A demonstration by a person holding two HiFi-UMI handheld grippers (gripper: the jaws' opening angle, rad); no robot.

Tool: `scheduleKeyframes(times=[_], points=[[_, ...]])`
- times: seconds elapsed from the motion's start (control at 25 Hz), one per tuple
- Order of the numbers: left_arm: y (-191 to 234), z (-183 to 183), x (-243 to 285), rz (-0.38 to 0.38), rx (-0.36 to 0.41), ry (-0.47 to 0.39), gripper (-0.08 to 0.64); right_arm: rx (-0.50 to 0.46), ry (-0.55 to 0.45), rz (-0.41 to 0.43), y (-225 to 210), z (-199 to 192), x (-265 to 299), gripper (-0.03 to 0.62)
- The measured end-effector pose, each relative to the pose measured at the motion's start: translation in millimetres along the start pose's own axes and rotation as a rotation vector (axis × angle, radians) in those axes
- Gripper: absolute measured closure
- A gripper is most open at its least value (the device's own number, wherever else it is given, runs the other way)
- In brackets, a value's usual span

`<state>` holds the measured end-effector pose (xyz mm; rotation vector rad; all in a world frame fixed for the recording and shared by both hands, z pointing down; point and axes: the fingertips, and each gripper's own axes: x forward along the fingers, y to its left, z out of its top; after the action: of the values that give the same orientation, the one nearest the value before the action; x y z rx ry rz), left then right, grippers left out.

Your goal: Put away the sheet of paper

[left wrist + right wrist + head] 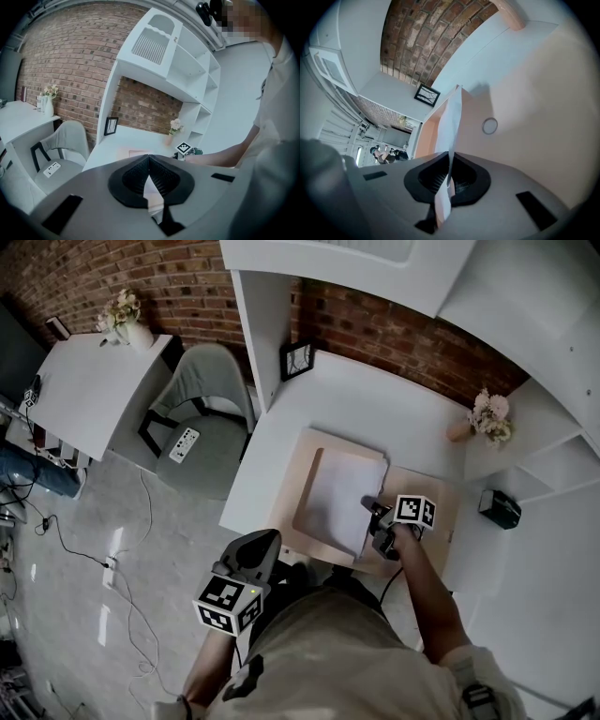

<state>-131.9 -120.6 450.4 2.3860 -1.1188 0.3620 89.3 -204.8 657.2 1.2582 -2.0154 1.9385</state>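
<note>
- One white rectangular sheet of paper (339,495) lay over the hollow of a pale tan shallow tray (302,521) on the white table (375,409).
- The right gripper (379,521) had its fingers closed on the sheet's right edge. In the right gripper view the paper ran edge-on between them and out ahead over the tan surface. A pinch at the margin probably let the person steer the sheet flat without creasing its middle.
- The left gripper (258,549) hung off the table's near edge, close to the person's body, with its fingers closed tip to tip on nothing. It looked parked out of the way, since a light sheet needs only one hold.
- The tray sat towards the front of the table, in easy reach, with a flat tan panel (436,479) touching its right side. Whether that panel was a lid or a mat could not be told.
- A black-framed picture (297,360) and a small vase of pale flowers (487,418) stood at the back of the table, well apart from the tray.
- The sheet looked mostly inside the tray's outline, so the putting-away seemed far along, with only settling and release left to do.
</note>
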Motion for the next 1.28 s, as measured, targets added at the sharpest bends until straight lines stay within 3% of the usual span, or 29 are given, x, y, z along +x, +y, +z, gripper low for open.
scheduleKeyframes(times=[0.4,0.8,1.28], points=[[14,-8,-20,-0.025,0.008,0.009,0.544,-0.006,-0.012,-0.013,5,-8,10,0.565],[4,-1,-3,-0.039,-0.007,0.012,0.545,0.001,0.033,0.005,10,-11,18,0.565],[0,-2,10,0.013,-0.021,0.036,0.545,0.043,0.075,0.057,8,-11,30,0.565]])
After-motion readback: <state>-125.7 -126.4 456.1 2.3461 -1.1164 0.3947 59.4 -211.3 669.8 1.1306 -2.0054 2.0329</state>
